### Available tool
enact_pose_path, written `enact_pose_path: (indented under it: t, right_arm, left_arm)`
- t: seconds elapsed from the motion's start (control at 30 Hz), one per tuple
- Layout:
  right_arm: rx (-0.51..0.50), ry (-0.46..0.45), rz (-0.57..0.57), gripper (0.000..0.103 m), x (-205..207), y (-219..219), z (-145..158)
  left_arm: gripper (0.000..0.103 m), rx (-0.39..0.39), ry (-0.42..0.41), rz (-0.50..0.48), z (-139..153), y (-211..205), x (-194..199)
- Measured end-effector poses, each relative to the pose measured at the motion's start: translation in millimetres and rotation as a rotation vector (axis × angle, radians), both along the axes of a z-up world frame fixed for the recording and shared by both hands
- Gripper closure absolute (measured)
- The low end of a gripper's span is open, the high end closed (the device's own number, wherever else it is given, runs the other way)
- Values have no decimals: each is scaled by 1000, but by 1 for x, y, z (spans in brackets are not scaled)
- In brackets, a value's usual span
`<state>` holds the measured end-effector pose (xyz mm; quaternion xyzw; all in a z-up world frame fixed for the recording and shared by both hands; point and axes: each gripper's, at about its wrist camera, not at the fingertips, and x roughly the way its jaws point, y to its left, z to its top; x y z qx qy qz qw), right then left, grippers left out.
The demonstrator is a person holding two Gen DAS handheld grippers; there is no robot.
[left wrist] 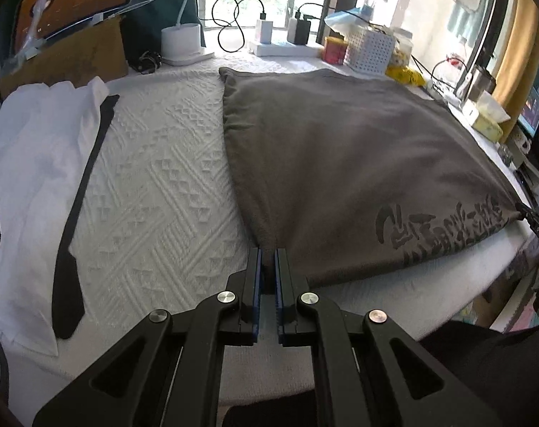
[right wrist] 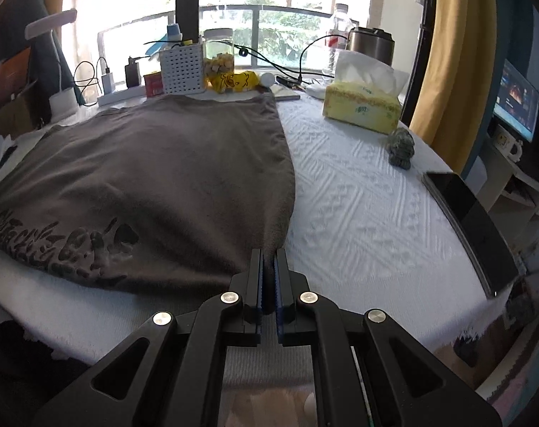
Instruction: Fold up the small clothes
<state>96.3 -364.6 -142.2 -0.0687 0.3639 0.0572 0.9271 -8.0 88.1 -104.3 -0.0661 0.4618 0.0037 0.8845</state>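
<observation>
Black fingers of the left gripper [left wrist: 268, 259] sit closest, pressed together on the near left corner of the brown shirt [left wrist: 340, 156]. Over at the other near corner, the right gripper [right wrist: 268, 259] pinches the same shirt [right wrist: 155, 178] the same way, and its tip peeks in at the far right of the left view.

Under both tools is a white bumpy cover [left wrist: 155, 163] spread over the table. Past the shirt, at the back by the bright window [right wrist: 269, 10], stand a white basket [right wrist: 182, 67], a jar [right wrist: 219, 53], a yellow toy [right wrist: 233, 80], chargers and wires. To the right of the right gripper lie a yellow tissue box [right wrist: 362, 106], a small green figure [right wrist: 401, 146] and a dark tablet [right wrist: 472, 227] near the table edge. A yellow curtain [right wrist: 443, 71] hangs behind them.

The shirt lies flat and wide between the two tools, reaching back to the things by the window. It is brown-grey with dark printing along its near edge. Its near edge lifts a little where the corners are pinched.

Left of the left gripper there is a wide bare strip of cover, then a white shirt [left wrist: 31, 178] with a black tie [left wrist: 80, 213] on it. Right of the right gripper the cover is bare up to the tablet. The table's near edge runs just below both tools.
</observation>
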Motion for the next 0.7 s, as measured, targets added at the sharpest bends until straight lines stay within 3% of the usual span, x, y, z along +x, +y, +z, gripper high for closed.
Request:
enact_pose_path:
  t: [0.23,0.3,0.33,0.43,0.47,0.7]
  right_arm:
    - [20,24,-24,96,-3,-6,-2]
    - [20,11,-54,96,-3,-10,2]
    - [20,5,-69,96,-2,-13,5]
    - [29,-1,-89,96,0,-19,10]
    - [32,-1,-93,96,2,-21,12]
    - [34,0,-70,96,19,-15,18]
  left_arm:
    - [95,0,63,-19,-12,3,-3]
    - [94,-36,76,-4,-13,8,-1]
    - [90,-42,76,3,-12,10,-1]
    - [63,-18,51,22,-6,14,1]
    - [59,-18,42,30,-3,16,2]
    - [59,5,8,62,6,26,24]
